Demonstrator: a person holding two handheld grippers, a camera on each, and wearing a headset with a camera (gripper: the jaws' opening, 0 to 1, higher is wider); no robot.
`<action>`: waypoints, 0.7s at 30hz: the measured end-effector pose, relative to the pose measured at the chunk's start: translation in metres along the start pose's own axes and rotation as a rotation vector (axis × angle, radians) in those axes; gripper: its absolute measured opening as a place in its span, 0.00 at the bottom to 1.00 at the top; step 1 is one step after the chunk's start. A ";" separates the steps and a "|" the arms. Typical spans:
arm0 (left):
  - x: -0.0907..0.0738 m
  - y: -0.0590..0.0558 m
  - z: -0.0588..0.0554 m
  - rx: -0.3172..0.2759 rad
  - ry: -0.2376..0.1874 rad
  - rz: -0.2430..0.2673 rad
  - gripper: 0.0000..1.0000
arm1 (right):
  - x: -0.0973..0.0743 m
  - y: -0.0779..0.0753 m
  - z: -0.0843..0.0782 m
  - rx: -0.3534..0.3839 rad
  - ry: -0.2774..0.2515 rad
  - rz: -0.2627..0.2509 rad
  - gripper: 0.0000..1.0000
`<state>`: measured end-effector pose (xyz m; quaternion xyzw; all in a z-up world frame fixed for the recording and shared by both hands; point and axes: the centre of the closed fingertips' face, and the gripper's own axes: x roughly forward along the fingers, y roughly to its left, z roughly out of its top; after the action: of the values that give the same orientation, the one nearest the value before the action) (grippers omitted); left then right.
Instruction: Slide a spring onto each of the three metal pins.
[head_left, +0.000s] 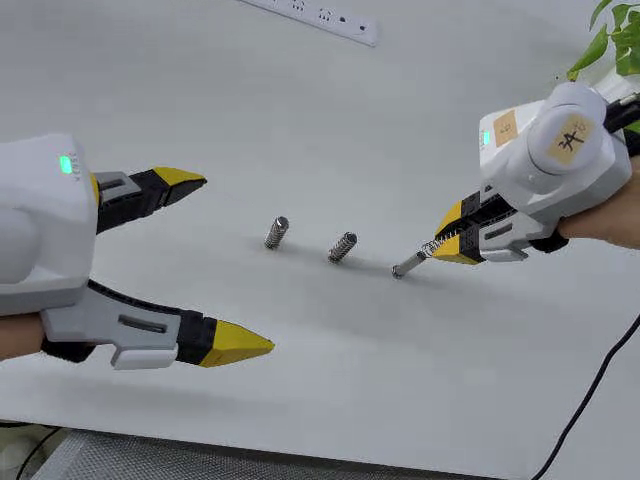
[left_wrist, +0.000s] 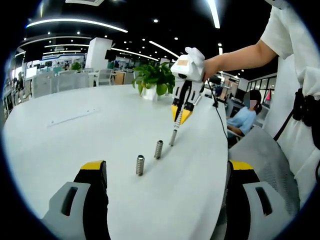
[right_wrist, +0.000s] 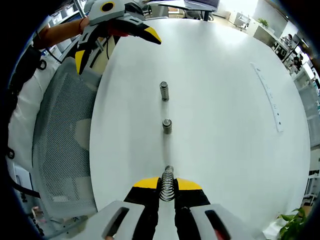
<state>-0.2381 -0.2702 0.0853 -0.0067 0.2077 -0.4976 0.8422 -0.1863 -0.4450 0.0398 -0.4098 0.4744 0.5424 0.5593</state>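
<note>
Three metal pins stand in a row on the white table. The left pin (head_left: 276, 232) and the middle pin (head_left: 342, 247) each carry a spring. On the third pin (head_left: 407, 266) a spring (head_left: 432, 246) sits partway down, and my right gripper (head_left: 447, 237) is shut on that spring (right_wrist: 167, 183), with the pin's head (right_wrist: 168, 169) poking out beyond its fingertips. My left gripper (head_left: 222, 262) is open at the left, clear of the pins, with nothing between its fingers; the two sprung pins (left_wrist: 140, 164) (left_wrist: 158, 149) lie ahead of it.
A white power strip (head_left: 318, 15) lies at the table's far edge. A potted plant (head_left: 612, 40) stands at the far right. A black cable (head_left: 590, 395) runs over the table's right side. The near table edge (head_left: 300, 458) is close below my left gripper.
</note>
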 end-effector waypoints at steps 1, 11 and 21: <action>0.000 0.000 0.000 -0.001 -0.001 0.000 0.99 | 0.001 -0.001 0.000 0.001 0.001 0.003 0.07; 0.001 0.000 0.001 -0.005 -0.005 -0.005 0.99 | 0.003 -0.003 -0.002 0.002 0.011 0.012 0.07; 0.002 -0.001 0.000 -0.015 -0.007 -0.009 0.98 | 0.005 0.001 -0.001 -0.002 0.021 0.025 0.07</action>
<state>-0.2377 -0.2724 0.0849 -0.0158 0.2082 -0.4997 0.8406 -0.1873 -0.4447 0.0352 -0.4099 0.4847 0.5456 0.5472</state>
